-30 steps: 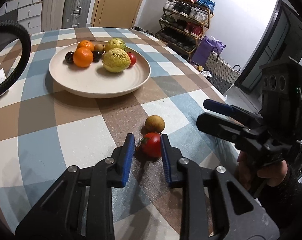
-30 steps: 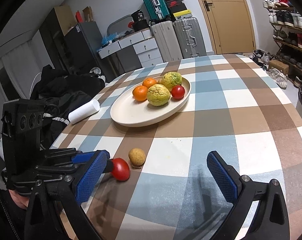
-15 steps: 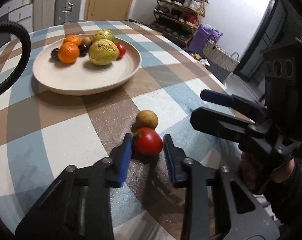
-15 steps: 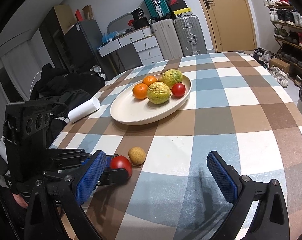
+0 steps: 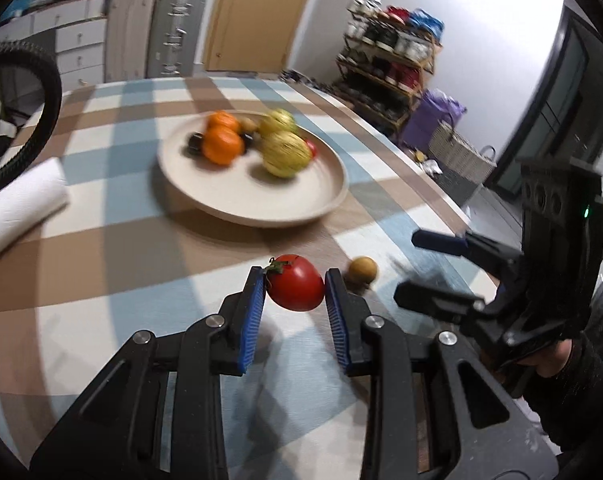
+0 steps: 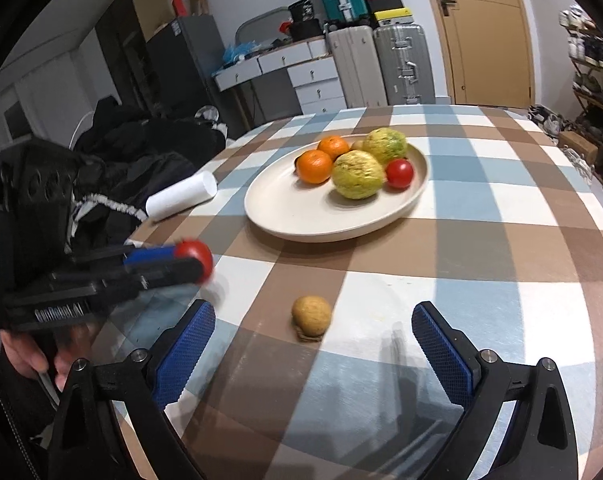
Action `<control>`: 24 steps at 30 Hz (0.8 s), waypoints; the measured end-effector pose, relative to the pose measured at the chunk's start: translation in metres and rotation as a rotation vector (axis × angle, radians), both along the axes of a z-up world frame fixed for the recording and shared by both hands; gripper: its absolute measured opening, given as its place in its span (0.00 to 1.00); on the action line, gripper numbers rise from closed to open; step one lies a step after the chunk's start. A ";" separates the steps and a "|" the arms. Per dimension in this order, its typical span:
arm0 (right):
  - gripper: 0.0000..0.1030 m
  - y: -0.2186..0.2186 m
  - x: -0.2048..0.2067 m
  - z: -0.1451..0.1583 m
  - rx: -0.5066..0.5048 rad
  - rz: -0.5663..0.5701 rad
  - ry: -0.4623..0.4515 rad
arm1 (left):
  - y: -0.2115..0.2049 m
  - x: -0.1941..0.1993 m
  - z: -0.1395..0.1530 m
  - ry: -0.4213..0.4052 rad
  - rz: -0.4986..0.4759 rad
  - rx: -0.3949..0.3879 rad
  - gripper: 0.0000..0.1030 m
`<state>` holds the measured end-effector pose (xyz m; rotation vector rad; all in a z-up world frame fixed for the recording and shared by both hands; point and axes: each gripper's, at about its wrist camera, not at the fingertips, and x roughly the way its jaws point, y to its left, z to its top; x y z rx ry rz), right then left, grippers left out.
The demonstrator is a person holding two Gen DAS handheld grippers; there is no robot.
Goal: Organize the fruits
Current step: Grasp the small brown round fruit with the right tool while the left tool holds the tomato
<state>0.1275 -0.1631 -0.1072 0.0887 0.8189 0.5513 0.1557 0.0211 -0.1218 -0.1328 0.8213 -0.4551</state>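
Left gripper (image 5: pixel 295 294): fingers closed onto the red tomato (image 5: pixel 296 282), one blue pad on each side of it; from the right wrist view the tomato is clear of the cloth, raised above the counter (image 6: pixel 481 240).
Right gripper (image 6: pixel 313 344): fingers spread wide, holding nothing, low over the checked cloth.
Small brown fruit (image 6: pixel 311 315): lies on the counter, between and just ahead of the right gripper's fingers, touching neither; in the left wrist view it sits just right of the held tomato.
Plate (image 6: pixel 285 208): cream, further back on the counter; it carries two oranges (image 6: pixel 315 166), two yellow-green fruits (image 6: pixel 357 174), a second tomato (image 6: pixel 399 173) and some small dark fruits.
Paper roll (image 6: pixel 181 197): lies on its side near the counter's left edge.
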 end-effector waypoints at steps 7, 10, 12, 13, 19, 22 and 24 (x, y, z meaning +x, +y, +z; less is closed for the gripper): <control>0.68 0.018 0.014 -0.014 -0.059 0.008 0.086 | 0.037 -0.001 0.008 0.002 0.058 -0.074 0.27; 0.50 0.019 0.013 -0.014 -0.076 0.001 0.083 | 0.044 -0.002 0.008 0.000 0.065 -0.081 0.27; 0.39 0.019 0.012 -0.015 -0.089 -0.009 0.085 | 0.046 -0.003 0.008 -0.003 0.069 -0.080 0.27; 0.29 0.020 0.012 -0.016 -0.094 -0.010 0.086 | 0.046 -0.002 0.008 -0.003 0.070 -0.081 0.27; 0.25 0.021 0.010 -0.012 -0.093 -0.003 0.068 | 0.047 0.002 0.010 -0.008 0.076 -0.085 0.27; 0.25 0.018 0.012 -0.004 -0.072 -0.004 0.041 | 0.045 0.009 0.013 -0.013 0.078 -0.085 0.26; 0.25 0.017 0.016 0.005 -0.069 -0.005 0.006 | 0.044 0.016 0.015 -0.017 0.076 -0.083 0.21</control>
